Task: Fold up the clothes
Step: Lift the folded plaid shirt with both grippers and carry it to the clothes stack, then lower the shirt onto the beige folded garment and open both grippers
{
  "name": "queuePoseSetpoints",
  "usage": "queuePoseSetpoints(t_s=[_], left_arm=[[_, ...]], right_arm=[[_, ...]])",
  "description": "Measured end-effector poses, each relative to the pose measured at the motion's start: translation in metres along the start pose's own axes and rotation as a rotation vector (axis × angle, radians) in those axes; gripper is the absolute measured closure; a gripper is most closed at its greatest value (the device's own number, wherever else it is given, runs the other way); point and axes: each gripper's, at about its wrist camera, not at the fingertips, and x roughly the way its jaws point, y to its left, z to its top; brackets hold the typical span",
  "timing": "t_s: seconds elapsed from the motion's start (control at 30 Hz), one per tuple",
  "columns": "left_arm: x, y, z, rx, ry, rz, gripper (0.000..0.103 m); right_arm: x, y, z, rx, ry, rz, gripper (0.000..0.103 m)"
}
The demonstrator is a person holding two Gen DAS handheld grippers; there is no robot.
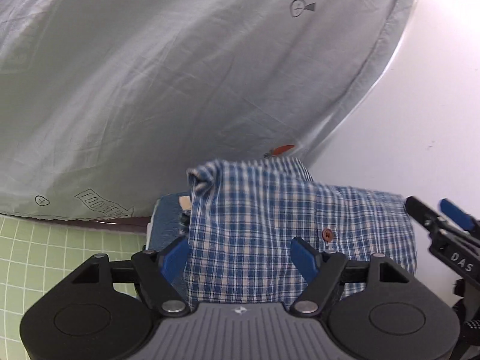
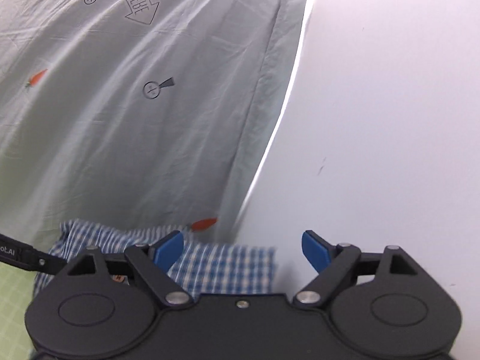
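A folded blue-and-white plaid shirt point(image 1: 270, 225) with a red button lies at the near edge of a pale grey sheet point(image 1: 165, 75). My left gripper point(image 1: 243, 255) is open just above it, its blue pads point(image 1: 303, 255) spread over the cloth and holding nothing. The right gripper point(image 1: 438, 219) shows at the right edge of the left wrist view, beside the shirt. In the right wrist view the right gripper point(image 2: 243, 250) is open and empty, with the shirt point(image 2: 222, 264) under its left pad and the white table under its right.
The grey sheet point(image 2: 135, 105) carries printed marks, an arrow and small carrots. White table point(image 2: 390, 120) lies to the right of it. A green grid mat point(image 1: 45, 255) and a blue folded item point(image 1: 168, 222) are at the left of the shirt.
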Motion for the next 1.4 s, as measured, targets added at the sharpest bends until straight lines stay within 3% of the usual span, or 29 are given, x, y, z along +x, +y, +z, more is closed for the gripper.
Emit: queuePoseSetpoints(t_s=[0.03,0.07,0.13,0.23,0.33,0.4,0.53,0.57,0.73,0.83,1.0,1.13,1.23,1.4], left_arm=[[0.008,0.007,0.0,-0.007,0.018,0.015,0.029],[0.017,0.011,0.0,-0.011,0.029,0.029,0.029],[0.03,0.017,-0.002,-0.019,0.036,0.046,0.029],[0.043,0.021,-0.004,-0.032,0.032,0.07,0.027],[0.067,0.028,0.003,-0.001,0.035,0.115,0.025],[0.083,0.035,0.006,-0.001,0.045,0.127,0.018],[0.105,0.056,0.005,-0.065,0.074,0.11,0.008],[0.107,0.059,0.004,-0.067,0.076,0.104,0.004],[0.09,0.049,0.001,-0.025,0.082,0.116,0.004],[0.06,0.038,0.001,0.024,0.06,0.151,0.004],[-0.008,0.028,-0.007,0.081,-0.005,0.155,0.0],[-0.062,0.014,-0.026,0.156,-0.064,0.165,0.0],[-0.096,0.0,-0.047,0.239,-0.052,0.167,0.0],[-0.15,-0.013,-0.091,0.278,-0.162,0.169,0.0]], right_arm=[[-0.002,0.007,-0.005,-0.029,-0.055,-0.064,0.017],[-0.006,0.012,-0.013,-0.023,-0.083,-0.064,0.017],[0.002,0.02,-0.03,0.002,-0.049,0.027,0.021],[0.043,0.033,-0.054,0.016,0.061,0.09,0.027],[0.071,0.039,-0.065,0.035,0.103,0.097,0.019],[0.082,0.04,-0.069,0.04,0.114,0.099,0.017],[0.103,0.043,-0.078,0.05,0.135,0.104,0.016],[0.109,0.043,-0.08,0.052,0.141,0.105,0.016],[0.134,0.047,-0.091,0.063,0.166,0.111,0.011],[0.114,0.047,-0.082,0.022,0.135,0.078,0.002],[0.057,0.046,-0.061,0.006,0.105,0.075,0.0],[-0.008,0.038,-0.053,0.125,0.128,0.109,0.0],[-0.057,0.034,-0.055,0.216,0.182,0.147,0.0],[-0.132,0.028,-0.059,0.344,0.271,0.188,0.0]])
